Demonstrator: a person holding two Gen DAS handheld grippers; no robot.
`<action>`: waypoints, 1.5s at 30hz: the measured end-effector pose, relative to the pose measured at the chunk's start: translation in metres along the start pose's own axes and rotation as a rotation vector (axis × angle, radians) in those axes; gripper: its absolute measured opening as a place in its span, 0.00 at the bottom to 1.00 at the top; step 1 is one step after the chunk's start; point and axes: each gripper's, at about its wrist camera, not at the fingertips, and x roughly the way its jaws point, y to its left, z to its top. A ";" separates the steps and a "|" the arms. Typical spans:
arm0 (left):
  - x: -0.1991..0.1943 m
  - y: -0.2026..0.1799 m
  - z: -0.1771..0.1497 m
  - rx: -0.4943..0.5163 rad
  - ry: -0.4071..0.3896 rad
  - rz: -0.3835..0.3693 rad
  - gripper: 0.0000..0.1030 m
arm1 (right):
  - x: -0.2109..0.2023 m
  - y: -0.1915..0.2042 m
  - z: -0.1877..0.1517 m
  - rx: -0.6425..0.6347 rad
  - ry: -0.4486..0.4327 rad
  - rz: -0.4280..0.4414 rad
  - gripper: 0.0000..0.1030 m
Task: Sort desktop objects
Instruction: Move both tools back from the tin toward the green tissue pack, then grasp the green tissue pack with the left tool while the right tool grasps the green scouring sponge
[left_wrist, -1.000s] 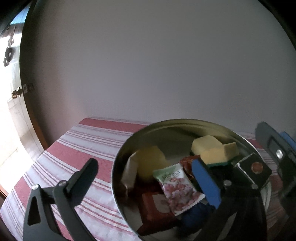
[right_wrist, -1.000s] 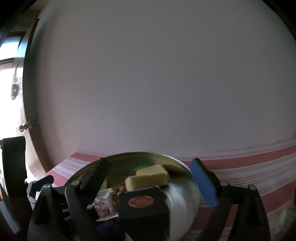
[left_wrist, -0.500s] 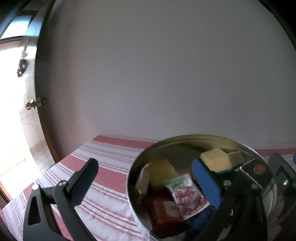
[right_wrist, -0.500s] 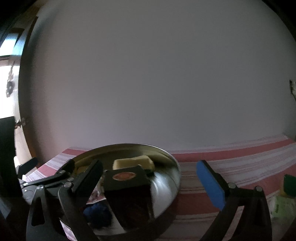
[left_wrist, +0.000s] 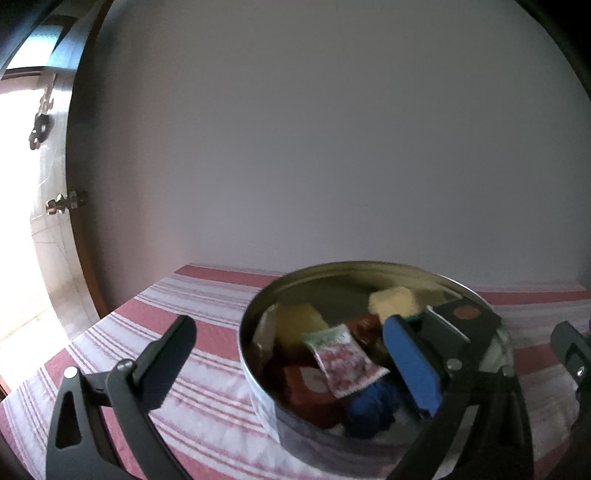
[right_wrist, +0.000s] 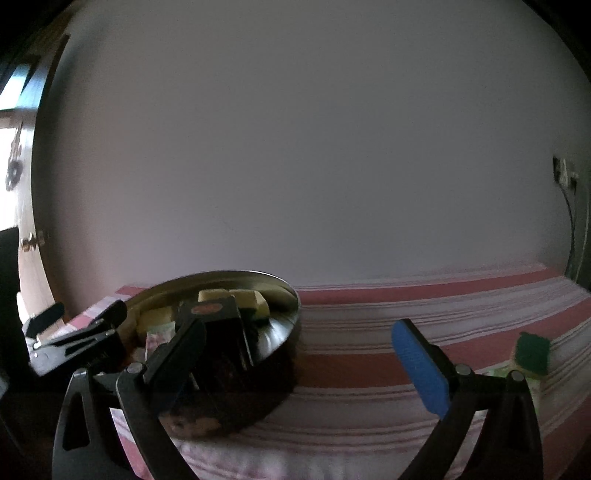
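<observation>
Tin first, from the left wrist view: a round shallow metal tin (left_wrist: 258, 354) sits on the red-and-white striped tablecloth (left_wrist: 207, 295) and holds a pile of small things. Inside the tin lie a pale yellow sponge block (left_wrist: 393, 302) toward the far wall, a flat white-and-pink snack packet (left_wrist: 341, 360) in the middle, a dark red wrapped packet (left_wrist: 310, 380) at the near wall, a crumpled blue bundle (left_wrist: 369, 404) beside it, and a black box with a round copper seal (left_wrist: 461, 317) at the right rim. The left gripper (left_wrist: 291, 358) has its jaws spread wide, straddling the tin's near-left wall and pressing on nothing. The packet looks light, thin and slippery, best pinched by a sealed edge; the sponge is soft and would give under the pads

From the right wrist view, the right gripper (right_wrist: 295, 350) stands wide open and empty, to the right of the tin (right_wrist: 291, 306). Well to the right of the tin a green-topped sponge (right_wrist: 532, 350) lies on the cloth (right_wrist: 369, 332), probably the next thing to sort. It should be light and squashy: grip across its short sides, gently
</observation>
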 end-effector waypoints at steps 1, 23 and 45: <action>-0.004 -0.002 -0.002 0.002 0.005 -0.014 1.00 | -0.003 0.000 -0.001 -0.014 0.002 -0.003 0.99; -0.066 -0.090 -0.021 0.087 0.050 -0.249 1.00 | -0.071 -0.099 -0.012 -0.041 -0.023 -0.171 0.99; -0.071 -0.219 -0.035 0.270 0.229 -0.442 1.00 | -0.075 -0.231 -0.002 0.044 -0.029 -0.394 0.99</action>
